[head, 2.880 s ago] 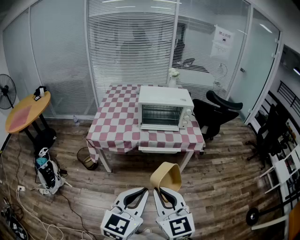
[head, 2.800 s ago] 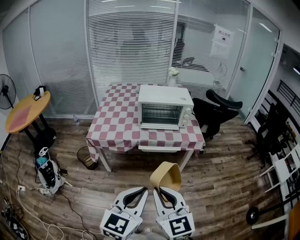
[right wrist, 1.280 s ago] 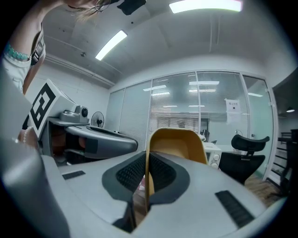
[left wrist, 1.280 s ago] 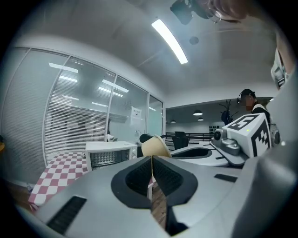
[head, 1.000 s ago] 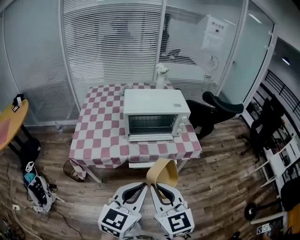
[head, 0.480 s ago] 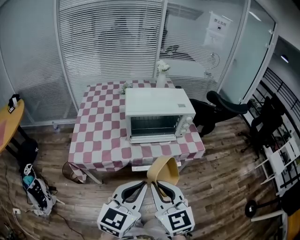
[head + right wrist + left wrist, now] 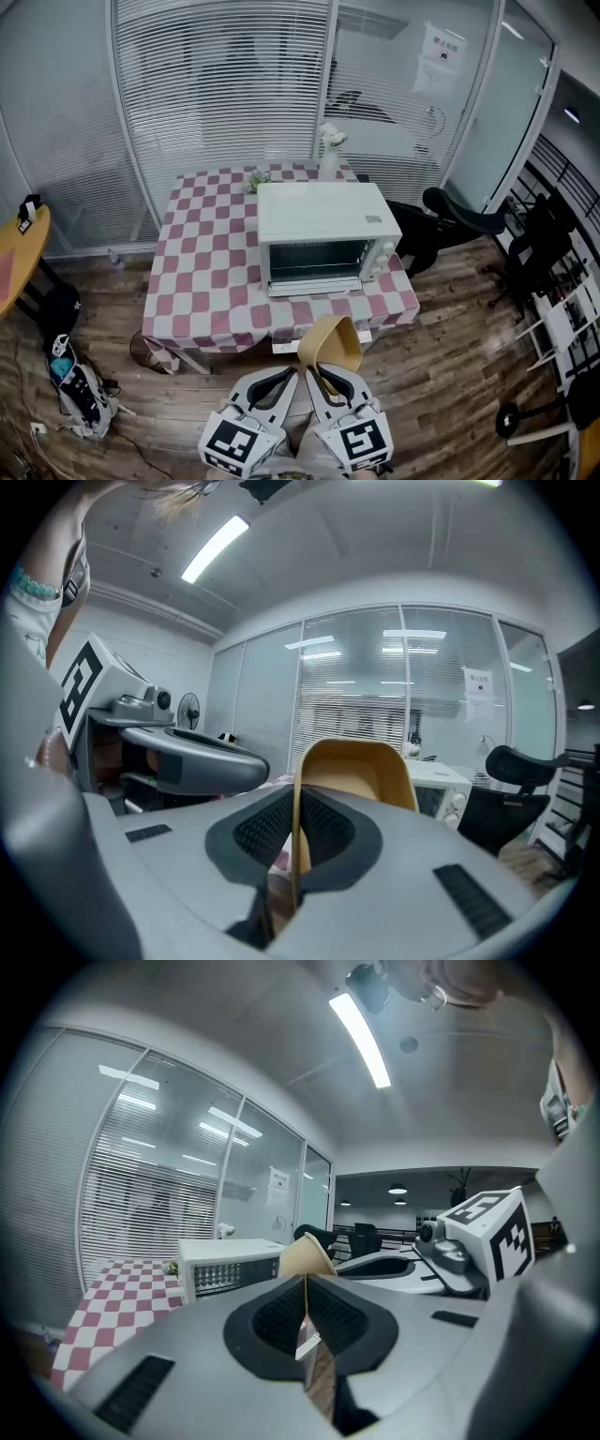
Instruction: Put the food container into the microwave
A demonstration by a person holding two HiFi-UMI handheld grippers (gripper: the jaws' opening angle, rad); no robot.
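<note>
Item: food container, tan, open-mouthed, tilted up in front of you, well short of the table; its inside shows only bare tan wall in the right gripper view; in the left gripper view its rim peeks just past the jaw tips.

Item: microwave, white, standing on the red-and-white checked table; door closed; glass dark, so you cannot tell what is inside; also seen far off in the left gripper view and behind the container in the right gripper view.

Item: vase, white, at the table's far edge behind the microwave, holding pale flowers.

Item: right gripper; your jaws are clenched on the container's near wall, which runs edge-on between the pads; the container stands above and beyond the jaw tips.

Item: left gripper, just beside the right one; jaws pressed together to a thin slit, nothing gripped; the container's rim sits close above its tips, though you cannot tell whether they touch.
</note>
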